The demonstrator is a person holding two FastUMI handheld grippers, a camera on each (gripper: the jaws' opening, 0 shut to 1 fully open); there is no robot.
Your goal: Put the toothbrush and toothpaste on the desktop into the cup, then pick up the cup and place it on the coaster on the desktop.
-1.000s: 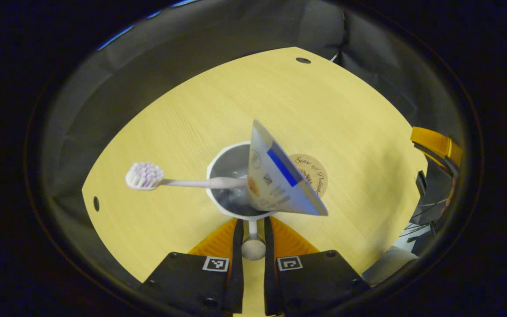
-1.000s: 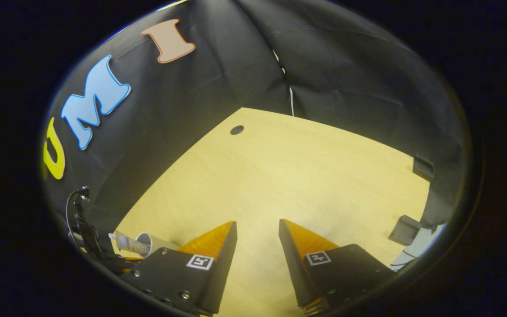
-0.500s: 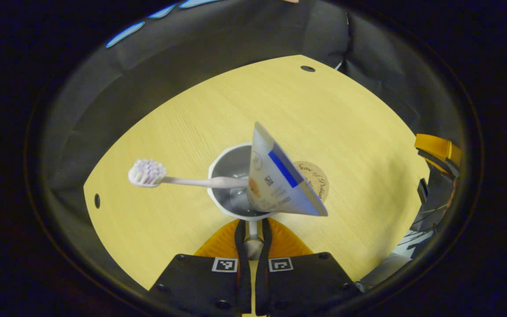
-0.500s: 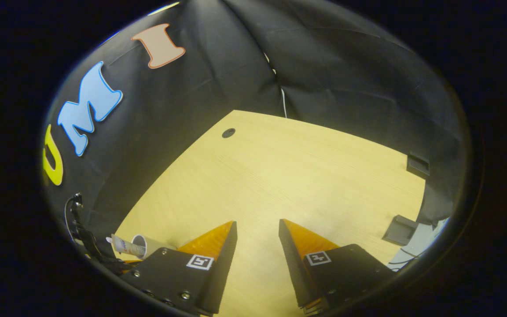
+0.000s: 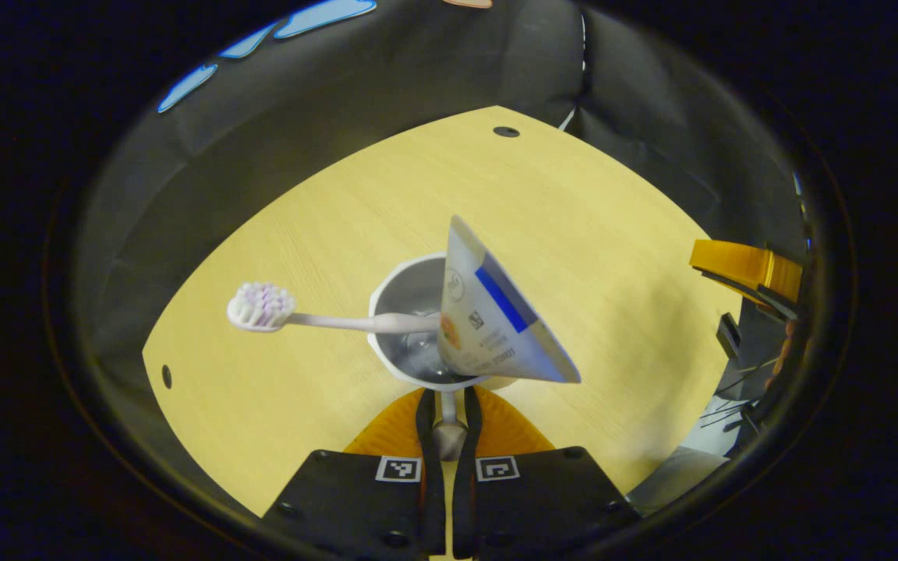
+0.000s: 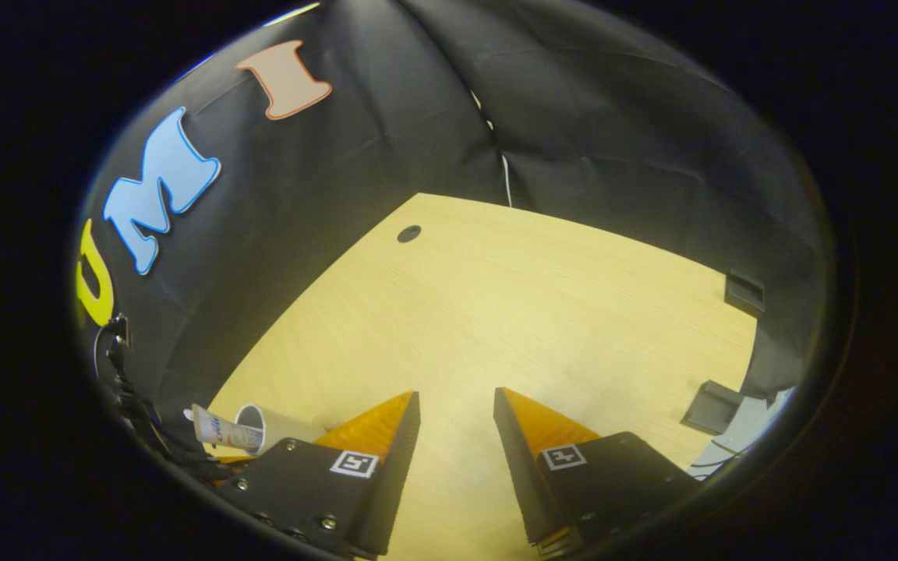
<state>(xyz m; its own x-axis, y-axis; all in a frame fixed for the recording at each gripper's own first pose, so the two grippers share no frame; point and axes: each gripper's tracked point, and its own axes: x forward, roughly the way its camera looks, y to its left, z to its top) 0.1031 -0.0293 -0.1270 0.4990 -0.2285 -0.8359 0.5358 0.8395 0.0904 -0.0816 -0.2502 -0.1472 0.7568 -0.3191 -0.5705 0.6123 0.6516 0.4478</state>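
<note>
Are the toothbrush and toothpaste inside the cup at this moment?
Yes, both. The toothbrush and toothpaste lean out over the rim of the cup, lower ends inside. The left gripper is shut on its handle.

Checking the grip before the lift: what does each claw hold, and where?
Left claw is shut on the cup's handle; right claw is open, holding nothing.
</note>
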